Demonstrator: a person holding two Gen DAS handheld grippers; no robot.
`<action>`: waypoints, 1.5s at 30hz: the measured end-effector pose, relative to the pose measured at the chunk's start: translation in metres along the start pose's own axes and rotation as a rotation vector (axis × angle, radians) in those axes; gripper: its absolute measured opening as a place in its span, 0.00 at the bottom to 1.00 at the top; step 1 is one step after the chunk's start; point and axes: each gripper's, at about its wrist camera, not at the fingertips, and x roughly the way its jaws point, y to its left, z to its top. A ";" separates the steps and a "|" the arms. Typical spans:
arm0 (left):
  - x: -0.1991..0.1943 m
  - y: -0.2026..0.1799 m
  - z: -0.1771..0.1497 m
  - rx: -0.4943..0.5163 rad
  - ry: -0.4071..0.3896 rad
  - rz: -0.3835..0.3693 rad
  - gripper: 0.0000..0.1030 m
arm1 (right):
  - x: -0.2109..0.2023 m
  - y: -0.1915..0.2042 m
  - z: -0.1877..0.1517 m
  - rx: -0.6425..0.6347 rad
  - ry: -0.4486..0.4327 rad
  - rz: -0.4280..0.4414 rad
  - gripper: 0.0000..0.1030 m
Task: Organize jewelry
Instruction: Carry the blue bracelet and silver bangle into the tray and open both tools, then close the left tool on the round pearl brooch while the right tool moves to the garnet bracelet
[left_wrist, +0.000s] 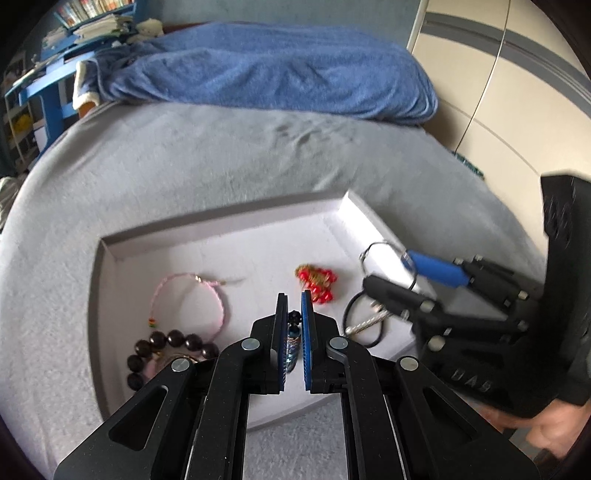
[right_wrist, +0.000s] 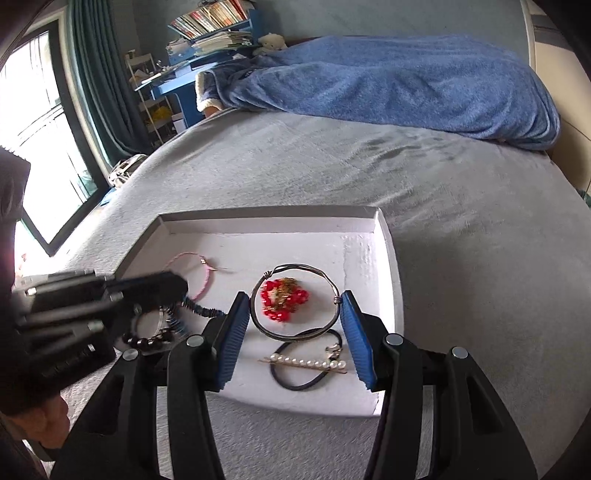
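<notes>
A shallow white cardboard tray (right_wrist: 384, 236) sits on the grey plush bedspread (right_wrist: 461, 229). The left gripper (left_wrist: 294, 295) is clenched on a dark blue beaded strand (left_wrist: 293, 345), seemingly a bracelet. The right gripper (right_wrist: 293, 306) grasps a thin grey wire bangle (right_wrist: 295, 269) across its width, above one red bead cluster (right_wrist: 282, 299), one pearl hairpin (right_wrist: 308, 363) and one black elastic loop (right_wrist: 295, 384).

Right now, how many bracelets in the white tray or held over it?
4. Pink braided bracelet at tray's far left; dark bead bracelet near left; wire bangle in right gripper; blue beaded one in left gripper. More may be hidden.
</notes>
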 end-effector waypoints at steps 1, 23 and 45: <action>0.005 0.001 -0.003 0.002 0.010 0.006 0.08 | 0.003 -0.002 0.001 0.003 0.004 -0.002 0.49; -0.001 0.034 -0.014 -0.026 0.018 0.059 0.56 | 0.059 -0.010 0.004 -0.004 0.069 -0.025 0.62; -0.067 0.026 -0.037 0.047 -0.045 0.106 0.76 | -0.024 0.009 -0.016 -0.015 0.013 -0.020 0.66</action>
